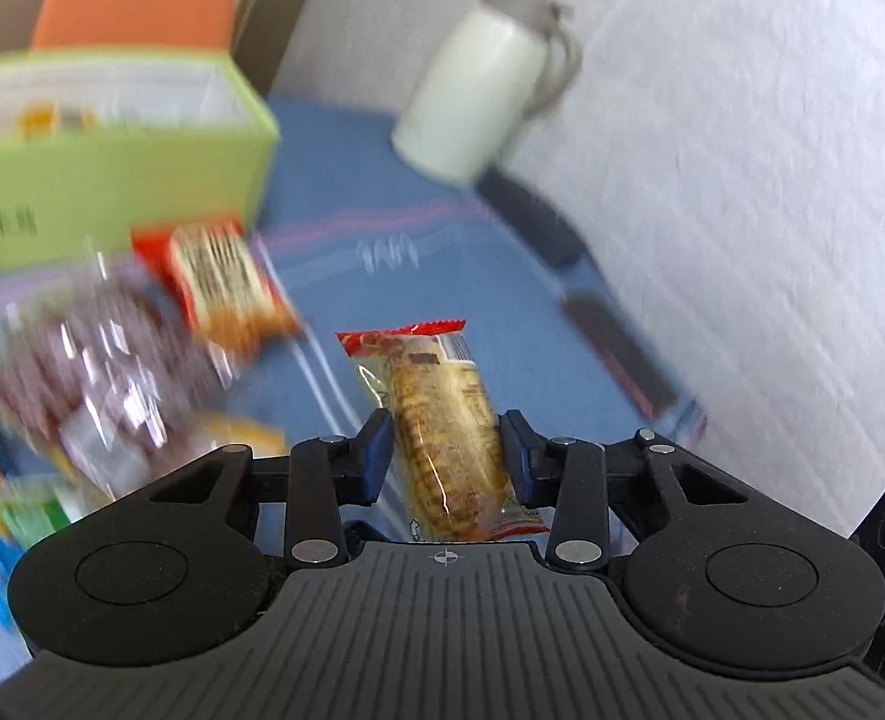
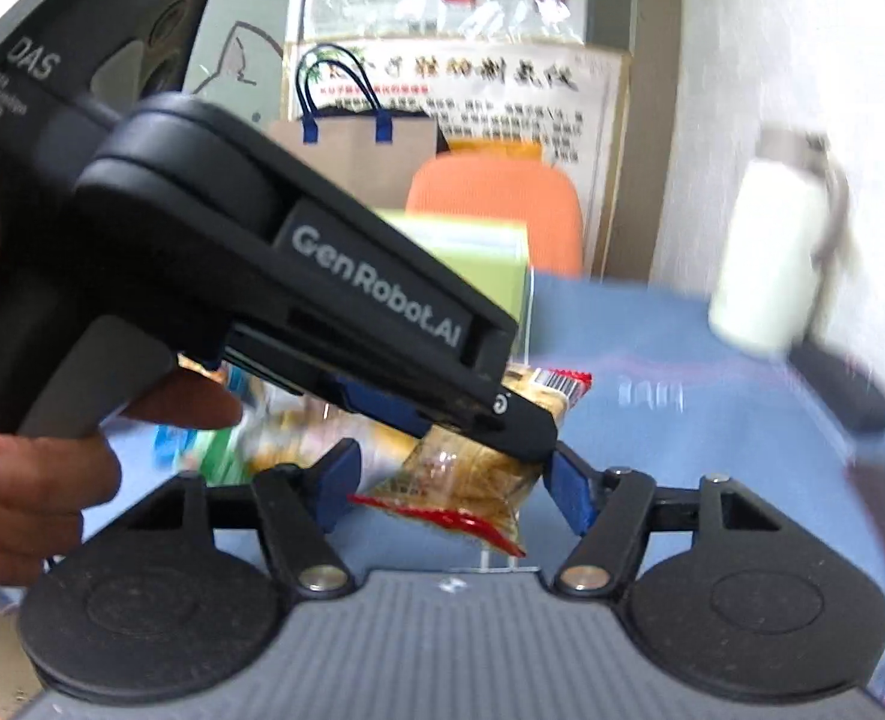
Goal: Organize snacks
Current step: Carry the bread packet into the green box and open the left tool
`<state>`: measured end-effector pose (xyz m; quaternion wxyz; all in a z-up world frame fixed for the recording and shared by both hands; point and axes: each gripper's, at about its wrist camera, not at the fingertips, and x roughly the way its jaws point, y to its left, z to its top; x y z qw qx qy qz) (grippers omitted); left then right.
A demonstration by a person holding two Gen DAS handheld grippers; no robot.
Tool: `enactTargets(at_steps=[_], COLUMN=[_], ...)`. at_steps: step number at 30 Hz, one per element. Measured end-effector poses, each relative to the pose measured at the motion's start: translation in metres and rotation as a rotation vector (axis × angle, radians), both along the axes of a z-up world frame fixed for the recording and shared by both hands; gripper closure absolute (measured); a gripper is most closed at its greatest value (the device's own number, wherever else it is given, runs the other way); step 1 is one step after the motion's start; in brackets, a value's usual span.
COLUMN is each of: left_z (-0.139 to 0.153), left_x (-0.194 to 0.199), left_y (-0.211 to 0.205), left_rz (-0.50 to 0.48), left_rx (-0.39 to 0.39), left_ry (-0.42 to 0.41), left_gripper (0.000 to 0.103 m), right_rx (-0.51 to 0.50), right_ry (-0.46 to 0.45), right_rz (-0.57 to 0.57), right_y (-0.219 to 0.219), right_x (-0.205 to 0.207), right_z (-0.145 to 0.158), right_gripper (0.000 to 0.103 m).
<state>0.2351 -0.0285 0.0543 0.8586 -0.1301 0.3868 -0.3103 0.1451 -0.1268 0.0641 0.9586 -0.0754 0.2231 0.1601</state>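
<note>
My left gripper (image 1: 447, 450) is shut on a clear, red-ended pack of biscuits (image 1: 442, 420) and holds it above the blue tablecloth (image 1: 442, 240). The same pack (image 2: 472, 480) shows in the right wrist view, hanging from the left gripper (image 2: 520, 426), which crosses in front. My right gripper (image 2: 451, 489) is open, its blue pads (image 2: 340, 486) on either side of the pack's lower end; I cannot tell if they touch it. A green open box (image 1: 112, 162) stands at the back left with blurred loose snacks (image 1: 226, 282) in front of it.
A white flask (image 1: 484, 84) stands at the back by the white wall (image 1: 742, 180). Dark flat objects (image 1: 616, 342) lie along the wall on the cloth. An orange chair (image 2: 496, 204) and a paper bag (image 2: 358, 150) are behind the table.
</note>
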Motion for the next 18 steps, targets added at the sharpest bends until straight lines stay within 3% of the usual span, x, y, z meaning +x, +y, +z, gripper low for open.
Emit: enactTargets(at_steps=[4,10,14,18], left_z=[0.027,0.051,0.044,0.021], left_x=[0.038,0.123,0.177,0.212], left_y=[0.032,0.076,0.085,0.083], left_rz=[0.1,0.23,0.284,0.273], left_rx=[-0.004,0.015,0.062,0.098], left_ry=[-0.061,-0.085,-0.08,-0.064], left_gripper=[0.085,0.085,0.085,0.084], right_rx=[-0.023,-0.078,-0.075,-0.077], right_ry=[-0.047,-0.08,-0.025,0.031], right_rz=[0.095,0.189,0.222,0.238], right_y=[0.031,0.077,0.087,0.099], right_x=[0.055,0.148,0.202,0.235], right_z=[0.018,0.028,0.019,-0.001], right_gripper=[0.034,0.031,0.03,0.02])
